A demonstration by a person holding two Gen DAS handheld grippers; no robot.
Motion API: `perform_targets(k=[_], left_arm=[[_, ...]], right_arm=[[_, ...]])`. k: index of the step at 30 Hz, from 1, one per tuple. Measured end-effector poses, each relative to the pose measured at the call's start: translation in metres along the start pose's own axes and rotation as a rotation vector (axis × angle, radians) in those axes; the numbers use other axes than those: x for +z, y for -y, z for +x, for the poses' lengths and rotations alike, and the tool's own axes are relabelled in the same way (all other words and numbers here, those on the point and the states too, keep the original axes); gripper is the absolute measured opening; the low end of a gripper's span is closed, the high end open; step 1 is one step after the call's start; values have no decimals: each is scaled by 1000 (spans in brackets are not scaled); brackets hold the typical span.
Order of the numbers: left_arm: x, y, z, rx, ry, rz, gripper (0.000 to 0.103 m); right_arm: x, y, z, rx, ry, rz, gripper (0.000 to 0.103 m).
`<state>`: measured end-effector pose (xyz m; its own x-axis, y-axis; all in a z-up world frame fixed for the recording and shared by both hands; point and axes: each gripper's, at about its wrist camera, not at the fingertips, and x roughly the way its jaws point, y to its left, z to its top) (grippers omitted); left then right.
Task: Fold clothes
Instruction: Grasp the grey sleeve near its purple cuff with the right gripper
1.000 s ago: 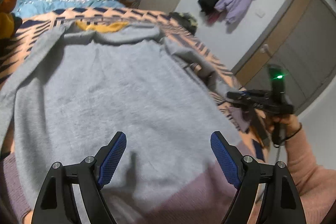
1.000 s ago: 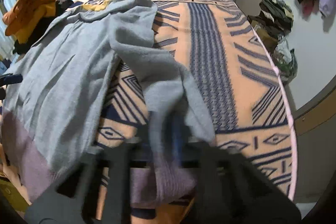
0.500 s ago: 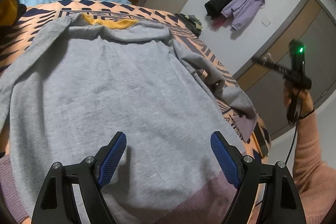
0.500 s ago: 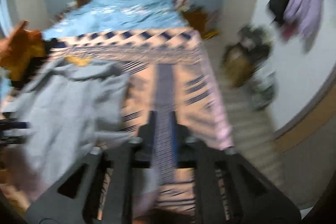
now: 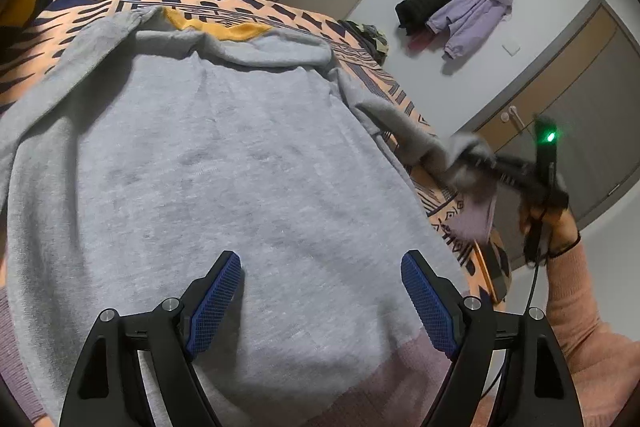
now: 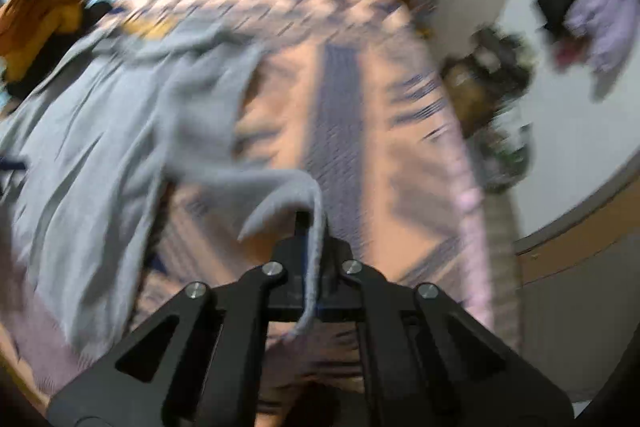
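Grey sweater (image 5: pixel 224 163) is spread flat on the patterned blanket (image 6: pixel 400 115) on my bed. My right gripper (image 6: pixel 310 227) is clamped on its sleeve (image 6: pixel 276 187), lifted up. Left gripper (image 5: pixel 320 291) hangs over the hem, wide apart, holding nothing.

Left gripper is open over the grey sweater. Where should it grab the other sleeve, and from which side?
Probably near the cuff end of the left sleeve, lying flat along the grey sweater body's left edge on the blanket. Bring the left gripper in from the outer side, fingers straddling the sleeve's edge; the right gripper already holds the opposite sleeve.
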<state>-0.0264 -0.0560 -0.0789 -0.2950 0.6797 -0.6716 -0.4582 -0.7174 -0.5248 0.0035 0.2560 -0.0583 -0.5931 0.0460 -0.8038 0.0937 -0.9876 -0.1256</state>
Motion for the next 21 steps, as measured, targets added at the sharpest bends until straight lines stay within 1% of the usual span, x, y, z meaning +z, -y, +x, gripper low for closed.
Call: perform_targets(k=[1, 3, 5, 6, 8, 11, 13, 14, 15, 16, 18, 19, 21], left_arm=[[0, -1, 0, 0, 0, -3, 84], [1, -2, -1, -1, 1, -8, 84], [3, -3, -2, 2, 3, -14, 84], [4, -4, -2, 3, 4, -16, 84], [4, -5, -3, 8, 5, -17, 84], [5, -6, -3, 15, 1, -19, 84], [5, -7, -2, 18, -2, -18, 84], [5, -7, -2, 19, -3, -17, 84], [5, -7, -2, 18, -3, -18, 84], [5, -7, -2, 18, -4, -18, 84], [5, -8, -3, 17, -3, -17, 84], [5, -8, -3, 17, -2, -17, 84], [5, -9, -5, 16, 4, -18, 84]], right_arm=[[8, 12, -8, -49, 27, 9, 3], [21, 31, -17, -108, 59, 40, 3], [33, 47, -23, -219, 88, 55, 3], [38, 53, -24, -256, 92, 61, 3], [41, 71, -21, -264, 92, 128, 3], [38, 78, 1, -210, 24, 174, 3], [31, 75, 21, -154, -26, 195, 5], [27, 72, 31, -123, -50, 205, 9], [23, 71, 35, -112, -56, 215, 18], [19, 69, 39, -101, -61, 225, 24], [7, 77, 30, -97, -30, 259, 58], [1, 81, 26, -95, -15, 276, 62], [-11, 88, 18, -91, 16, 311, 64]])
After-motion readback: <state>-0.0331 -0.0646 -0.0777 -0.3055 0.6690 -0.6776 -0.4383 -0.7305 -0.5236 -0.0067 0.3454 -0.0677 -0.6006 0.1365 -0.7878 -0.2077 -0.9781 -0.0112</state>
